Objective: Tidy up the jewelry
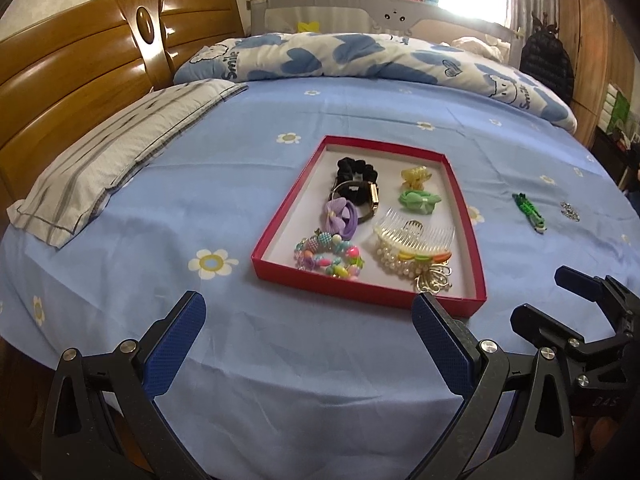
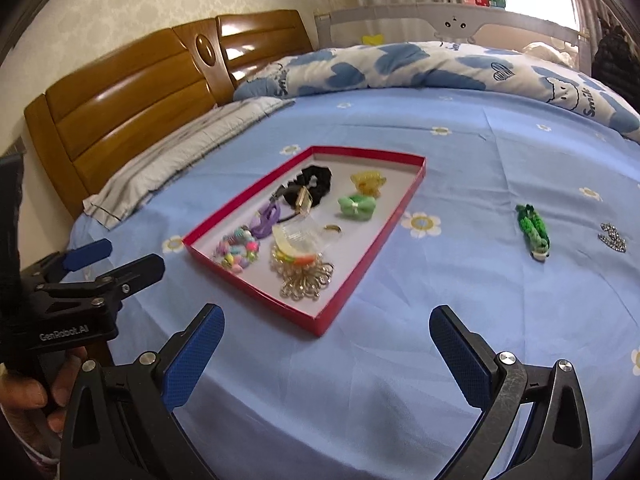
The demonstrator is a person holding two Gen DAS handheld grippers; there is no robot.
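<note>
A shallow red box (image 1: 276,240) (image 2: 362,264) lies on the blue flowered bedsheet. Inside it are a black scrunchie (image 1: 356,170), a watch (image 1: 362,196), a purple flower tie (image 1: 338,216), bead bracelets (image 1: 330,258), a clear comb with pearls (image 1: 416,242), a gold brooch (image 2: 306,280), a yellow clip (image 2: 368,182) and a green bow (image 2: 356,206). To the right of the box, on the sheet, lie a green braided piece (image 1: 530,212) (image 2: 534,230) and a small sparkly piece (image 1: 570,211) (image 2: 612,238). My left gripper (image 1: 308,312) (image 2: 116,256) and right gripper (image 2: 326,328) (image 1: 540,296) both hang open and empty near the bed's front edge.
A striped grey pillow (image 1: 120,160) lies at the left by the wooden headboard (image 1: 80,80). A blue-and-white quilt (image 1: 360,56) is bunched along the far side, with a grey bed rail (image 1: 380,12) behind it. A person's hand (image 2: 28,396) holds the left gripper's handle.
</note>
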